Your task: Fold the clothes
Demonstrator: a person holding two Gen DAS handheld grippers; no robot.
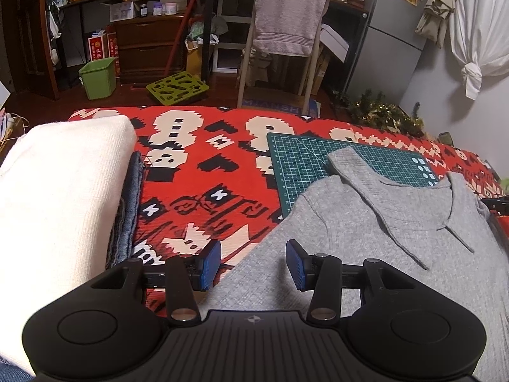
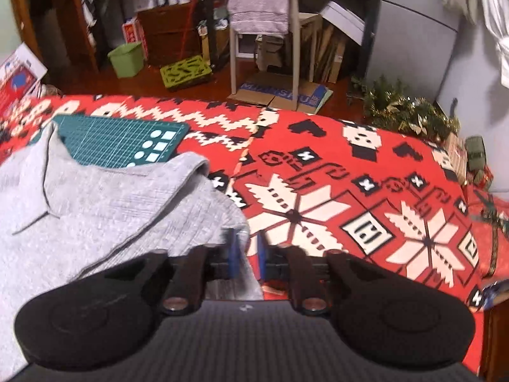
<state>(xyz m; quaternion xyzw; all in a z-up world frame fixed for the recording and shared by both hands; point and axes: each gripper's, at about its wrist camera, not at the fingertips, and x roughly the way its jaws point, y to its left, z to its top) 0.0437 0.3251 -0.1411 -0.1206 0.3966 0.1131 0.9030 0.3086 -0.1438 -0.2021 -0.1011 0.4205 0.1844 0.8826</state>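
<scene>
Two claws work over a grey collared shirt that lies spread on a surface covered by a red patterned blanket. Nearest the shirt's left edge, the left claw hovers with its blue pads spread wide and nothing between them; one pad is over the blanket, the other over the grey fabric. At the shirt's right edge, the right claw has its blue pads drawn close with a narrow gap; the view is blurred there, and the shirt's edge seems to run between them, but I cannot tell whether they grip it.

Left of the shirt, well apart from it, a folded cream knit sits on top of folded blue denim. Beyond the shirt, its collar and shoulders rest on a green cutting mat that lies on the blanket. Right of the shirt the blanket shows large white snowflake motifs.

Farther off, past the surface's far edge, a wooden chair with a pinkish-grey towel draped over its back stands on the floor, with a green bin to its left.
</scene>
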